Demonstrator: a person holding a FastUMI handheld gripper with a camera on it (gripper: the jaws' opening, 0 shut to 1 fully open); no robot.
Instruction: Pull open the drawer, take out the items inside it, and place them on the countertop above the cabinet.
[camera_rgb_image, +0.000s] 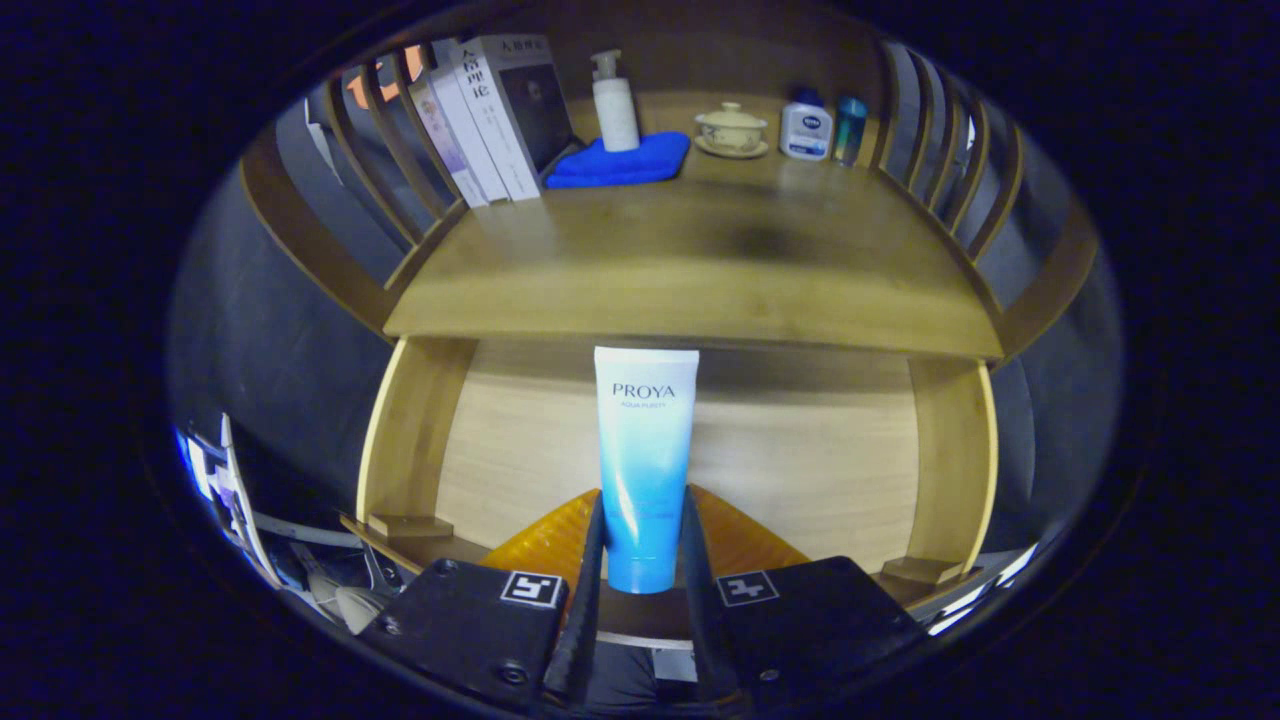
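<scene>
My gripper (644, 545) is shut on a white-and-blue cosmetic tube (645, 440), one finger pressing on each side of its lower blue part. The tube stands upright between the fingers, its flat white end up, and is held in front of the wooden drawer (560, 430), whose pale panel and side walls lie behind it. Just above the tube's top runs the front edge of the wooden countertop (700, 270). An orange ribbed object (745, 535) lies low behind the fingers, partly hidden by them.
At the back of the countertop stand leaning books (495, 115), a pump bottle (614, 102) on a folded blue cloth (625, 160), a lidded cup on a saucer (732, 128), a small white-and-blue bottle (806, 125) and a teal bottle (850, 128). Curved wooden rails (400, 170) fence both sides.
</scene>
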